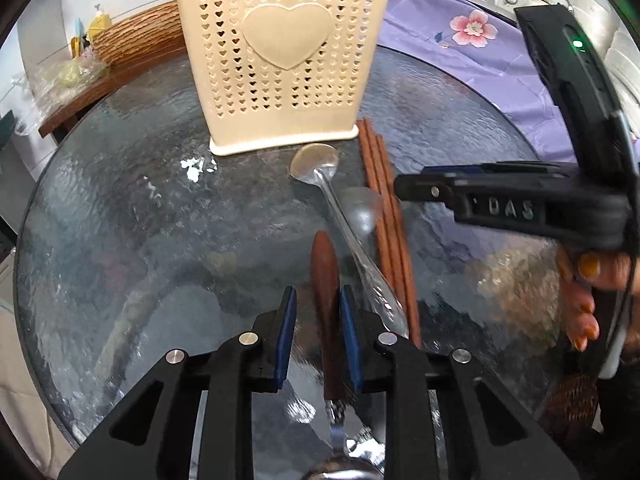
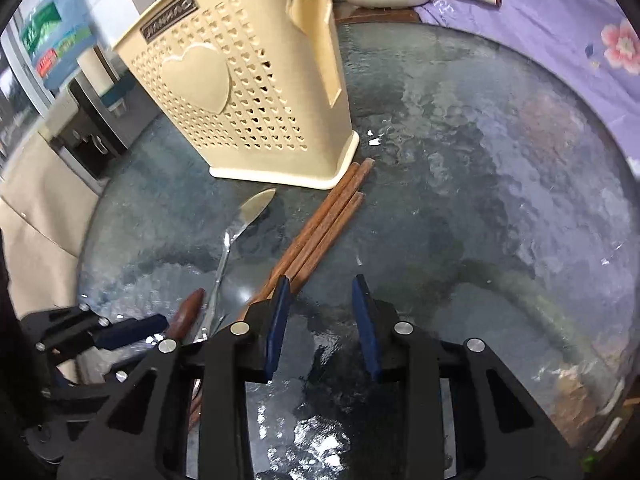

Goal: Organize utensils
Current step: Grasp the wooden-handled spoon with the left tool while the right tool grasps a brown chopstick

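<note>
Left wrist view: the left gripper straddles the wooden handle of a spoon whose metal bowl shows at the 6 o'clock edge of the view. The right blue pad looks to be against the handle; a narrow gap shows at the left pad, so a firm clamp cannot be confirmed.

The remaining utensils lie on the round textured-glass table. A steel spoon runs from 12 o'clock toward 5 o'clock of the gripper, bowl near the base of the cream perforated utensil holder. A bundle of wooden chopsticks lies just right of it, far ends beside the holder's base. The holder stands upright at 12 o'clock.

Right wrist view: the right gripper hovers with its jaws parted and nothing between them. The chopsticks pass just outside its left finger, at about 10 o'clock. The left gripper appears at 8 o'clock. In the left wrist view the right gripper enters from 3 o'clock, carried by the person's hand.

Hazards, as judged:
- The tapered, smooth handle may slip or pivot if lifted on one pad, the heavy bowl swinging down.
- The steel spoon's handle lies close to the right pad and could be dragged along.
- The two grippers work close together and may collide.
- The light holder could tip if a utensil strikes its rim.
</note>
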Available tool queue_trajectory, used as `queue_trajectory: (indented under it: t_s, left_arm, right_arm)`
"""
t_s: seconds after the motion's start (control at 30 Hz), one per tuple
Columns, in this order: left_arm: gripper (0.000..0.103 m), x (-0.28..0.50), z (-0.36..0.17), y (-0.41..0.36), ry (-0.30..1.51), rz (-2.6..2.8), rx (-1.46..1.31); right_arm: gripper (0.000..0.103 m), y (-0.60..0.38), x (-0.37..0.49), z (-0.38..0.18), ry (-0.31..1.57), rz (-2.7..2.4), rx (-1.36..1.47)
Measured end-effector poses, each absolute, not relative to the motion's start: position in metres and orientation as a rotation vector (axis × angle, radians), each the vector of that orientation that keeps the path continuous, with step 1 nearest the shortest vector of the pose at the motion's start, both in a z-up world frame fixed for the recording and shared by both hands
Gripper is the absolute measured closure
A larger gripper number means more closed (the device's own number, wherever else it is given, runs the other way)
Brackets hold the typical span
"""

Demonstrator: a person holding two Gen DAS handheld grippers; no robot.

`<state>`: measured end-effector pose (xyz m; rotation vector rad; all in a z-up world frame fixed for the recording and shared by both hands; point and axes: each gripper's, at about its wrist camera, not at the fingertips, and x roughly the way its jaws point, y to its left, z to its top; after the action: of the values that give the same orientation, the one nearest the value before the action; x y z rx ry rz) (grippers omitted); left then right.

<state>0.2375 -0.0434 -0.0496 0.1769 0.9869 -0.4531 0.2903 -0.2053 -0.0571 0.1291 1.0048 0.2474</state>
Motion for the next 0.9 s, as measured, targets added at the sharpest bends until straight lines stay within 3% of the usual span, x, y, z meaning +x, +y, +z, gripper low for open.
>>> queue_trajectory:
  t_s: [0.3,0.9]
  left_arm:
    - [0.086,0.262,-0.050,-0.032,0.986,-0.410,0.136]
    - [0.087,0.263,-0.050,-0.027,0.992,-0.411,0.118]
  right_arm:
    - [0.070,-0.198,0.305,-0.057,1.007,0.228,0.024]
    - [0.083,-0.189,0.312,-0.059,1.001,0.306,-0.162]
